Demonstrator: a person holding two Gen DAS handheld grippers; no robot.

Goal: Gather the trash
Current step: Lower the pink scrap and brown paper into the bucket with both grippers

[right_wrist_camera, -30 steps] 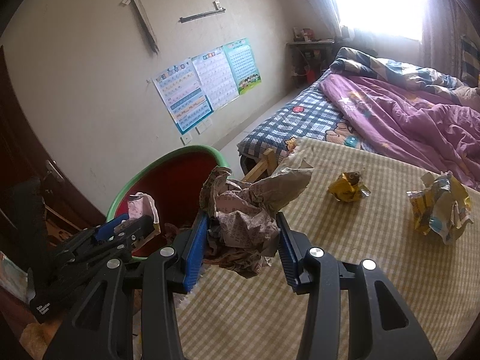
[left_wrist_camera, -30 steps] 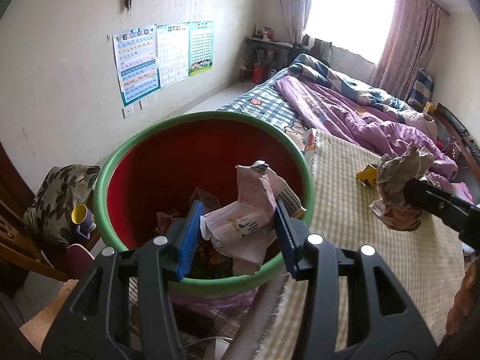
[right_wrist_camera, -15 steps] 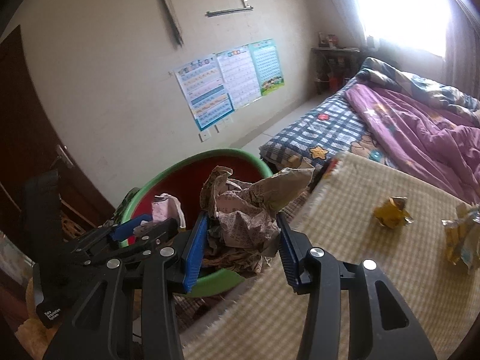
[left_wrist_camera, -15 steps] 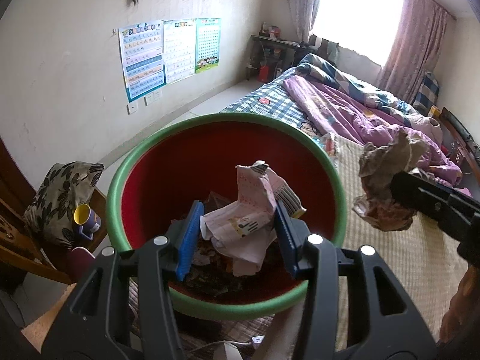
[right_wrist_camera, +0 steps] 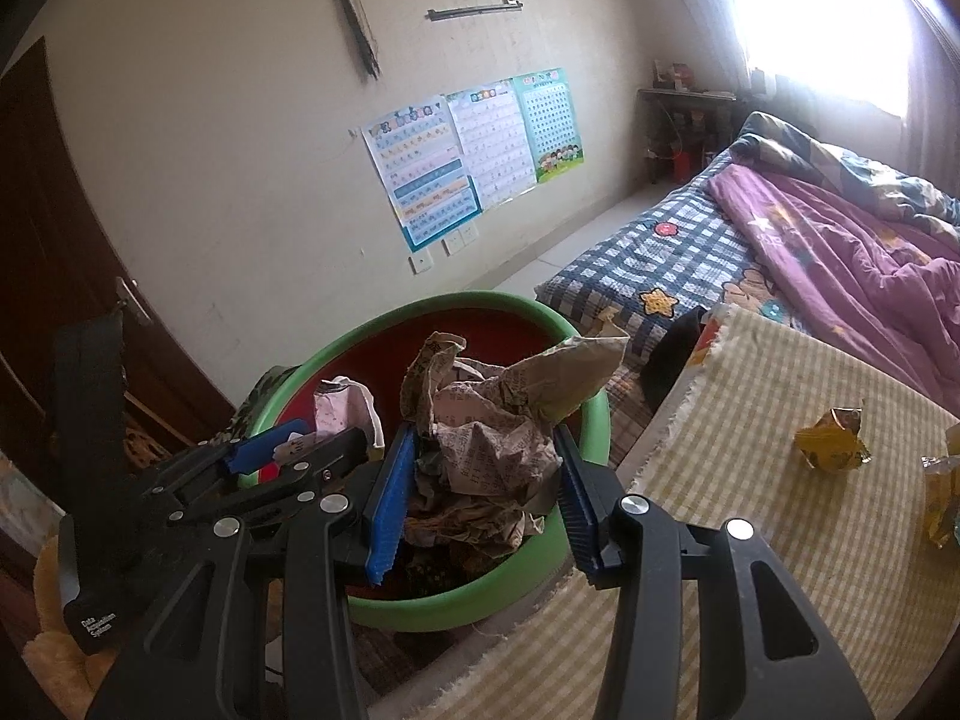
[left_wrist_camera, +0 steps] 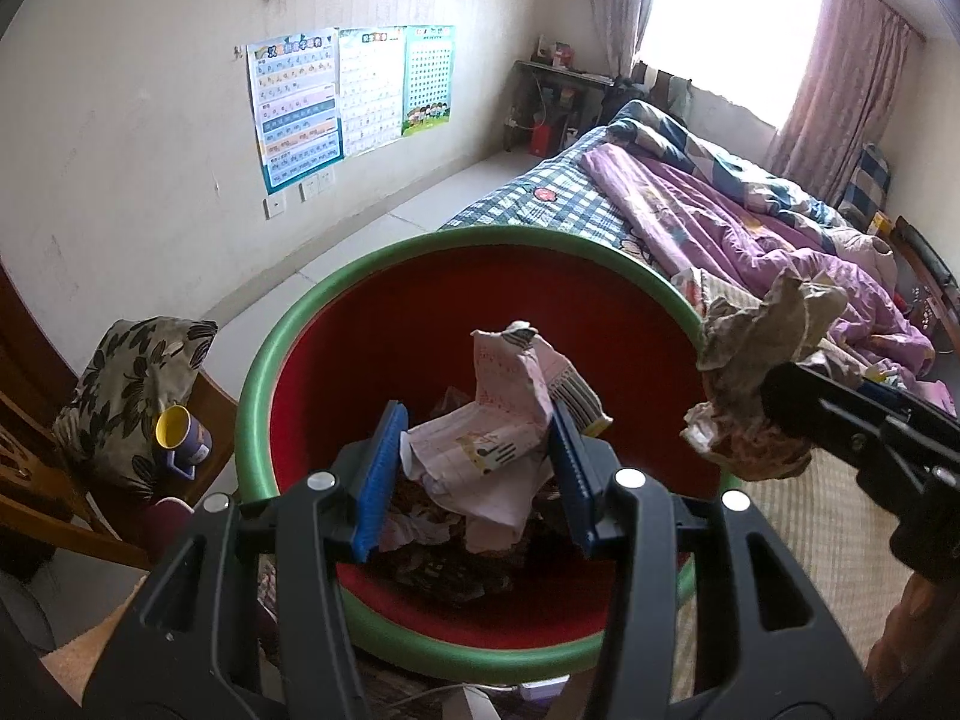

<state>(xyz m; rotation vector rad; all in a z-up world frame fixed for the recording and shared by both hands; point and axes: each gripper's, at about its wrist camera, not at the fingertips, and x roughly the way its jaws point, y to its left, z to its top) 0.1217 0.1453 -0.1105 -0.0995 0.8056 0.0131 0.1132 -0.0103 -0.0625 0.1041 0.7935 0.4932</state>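
A red bin with a green rim (left_wrist_camera: 288,360) (right_wrist_camera: 420,309) stands below both grippers and holds several scraps. My left gripper (left_wrist_camera: 477,471) is shut on a crumpled pink paper (left_wrist_camera: 498,420) and holds it over the bin's middle. My right gripper (right_wrist_camera: 486,498) is shut on a crumpled brown newspaper wad (right_wrist_camera: 498,438) and holds it over the bin's near right rim; the wad also shows in the left wrist view (left_wrist_camera: 762,360). The left gripper and its pink paper (right_wrist_camera: 345,408) show in the right wrist view.
A checked yellow cloth (right_wrist_camera: 780,510) covers the surface to the right, with a crumpled yellow wrapper (right_wrist_camera: 831,441) and another wrapper (right_wrist_camera: 942,498) at the edge. A bed with a purple quilt (left_wrist_camera: 750,228) lies behind. A chair with cushion and cup (left_wrist_camera: 180,432) stands left.
Both grippers have moved left toward the bin with their loads. The pink paper is now over the bin's middle, and the newspaper wad has come from over the cloth to over the rim.
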